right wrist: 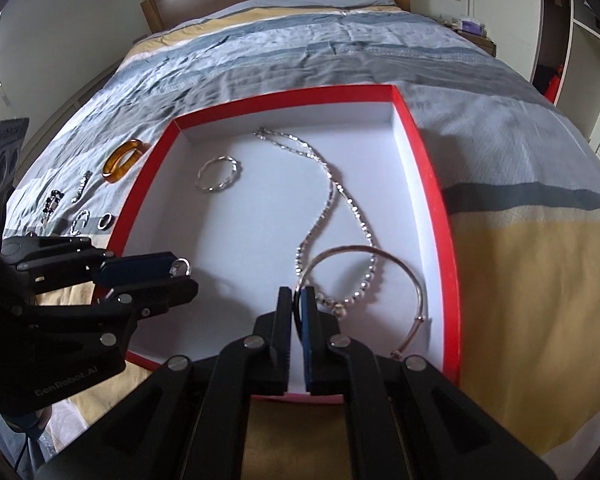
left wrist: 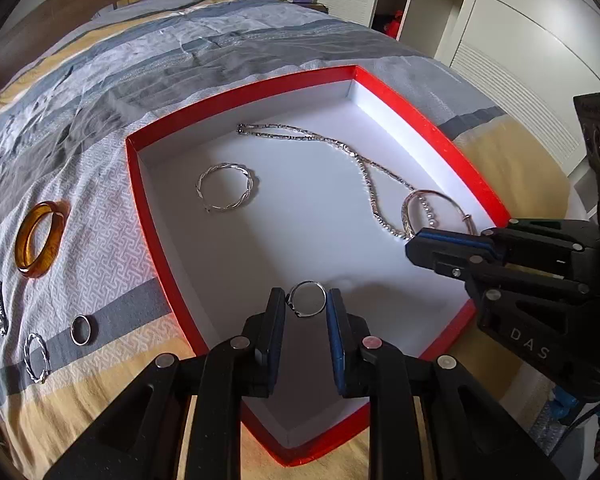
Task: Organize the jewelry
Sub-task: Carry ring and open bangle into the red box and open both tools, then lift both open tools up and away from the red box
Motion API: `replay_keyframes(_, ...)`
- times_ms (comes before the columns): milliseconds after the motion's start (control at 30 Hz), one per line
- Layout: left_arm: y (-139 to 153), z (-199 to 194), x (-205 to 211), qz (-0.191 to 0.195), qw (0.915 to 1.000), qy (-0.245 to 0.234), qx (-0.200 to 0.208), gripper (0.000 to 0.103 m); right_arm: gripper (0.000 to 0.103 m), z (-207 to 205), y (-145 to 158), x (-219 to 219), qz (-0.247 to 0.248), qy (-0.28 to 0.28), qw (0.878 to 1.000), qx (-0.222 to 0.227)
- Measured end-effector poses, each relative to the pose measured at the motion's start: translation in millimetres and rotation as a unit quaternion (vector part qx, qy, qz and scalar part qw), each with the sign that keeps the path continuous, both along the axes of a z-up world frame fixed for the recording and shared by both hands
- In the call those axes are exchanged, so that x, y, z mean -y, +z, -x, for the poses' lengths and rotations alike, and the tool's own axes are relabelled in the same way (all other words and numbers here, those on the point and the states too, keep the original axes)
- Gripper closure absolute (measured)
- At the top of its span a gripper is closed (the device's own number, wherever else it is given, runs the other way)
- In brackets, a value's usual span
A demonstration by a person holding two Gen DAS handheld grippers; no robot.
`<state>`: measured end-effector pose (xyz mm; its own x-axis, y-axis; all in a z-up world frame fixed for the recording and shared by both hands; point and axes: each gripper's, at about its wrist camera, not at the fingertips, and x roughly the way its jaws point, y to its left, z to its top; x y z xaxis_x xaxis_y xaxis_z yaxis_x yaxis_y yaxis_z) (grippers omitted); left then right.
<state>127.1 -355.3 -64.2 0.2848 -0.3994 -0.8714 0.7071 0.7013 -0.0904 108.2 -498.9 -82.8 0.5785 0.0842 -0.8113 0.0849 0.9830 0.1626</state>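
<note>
Jewelry sits in my tools over the red box (left wrist: pixel 416 116) on the bed (right wrist: pixel 520 248): left tool (left wrist: pixel 306 304), marked "GenRobot.AI", pinches a small silver ring (left wrist: pixel 307 298); right tool (right wrist: pixel 298 300), lettered "DAS", clamps a thin silver bangle (right wrist: pixel 380 258).

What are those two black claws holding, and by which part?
The left gripper pinches a small silver ring across its sides. The right gripper is shut on the thin silver bangle's rim.
</note>
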Motion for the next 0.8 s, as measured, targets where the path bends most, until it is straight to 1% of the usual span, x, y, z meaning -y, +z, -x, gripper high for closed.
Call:
replay_keyframes(67, -0.8, 0.9, 0.3, -0.002, 1.0000, 0.001, 0.003, 0.082, 0.098, 0.5, -0.6, 1.3, 0.002, -0.004, 1.000, -0.001)
replay_keyframes(133, -1.0, 1.6, 1.0, -0.005, 1.0000, -0.002, 0.005, 0.079, 0.097, 0.7, 0.8, 2.8, 0.001, -0.008, 1.000, -0.001)
replay_keyframes(200, 0.6, 3.1, 1.2, 0.001, 1.0000, -0.005, 0.001, 0.070, 0.097, 1.6, 2.1, 3.3, 0.002, -0.010, 1.000, 0.000)
replay_keyframes(233, 1.5, 2.4, 2.9, 0.003, 1.0000, -0.004, 0.002, 0.067, 0.097, 2.7, 3.3, 3.6, 0.002, -0.012, 1.000, 0.001)
replay_keyframes(300, 5.6, 4.9, 2.7, 0.005, 0.9999, -0.003, 0.010, 0.051, 0.097, 5.2, 6.2, 4.4, 0.000, -0.015, 1.000, 0.005)
replay_keyframes(333, 9.3, 7.1, 1.5, 0.006, 0.9998, -0.001, 0.016, 0.049, 0.097, 7.3, 8.3, 4.5, 0.000, -0.016, 1.000, 0.007)
replay_keyframes(567, 27.5, 13.6, -12.4, 0.019, 0.9995, 0.011, 0.025, 0.046, 0.091, 26.7, 27.6, 6.4, 0.005, -0.042, 0.999, 0.024)
replay_keyframes(800, 52.1, 32.9, -39.0, 0.035, 0.9984, 0.028, 0.035, 0.041, 0.078, 53.3, 53.3, -6.2, 0.013, -0.055, 0.998, 0.042)
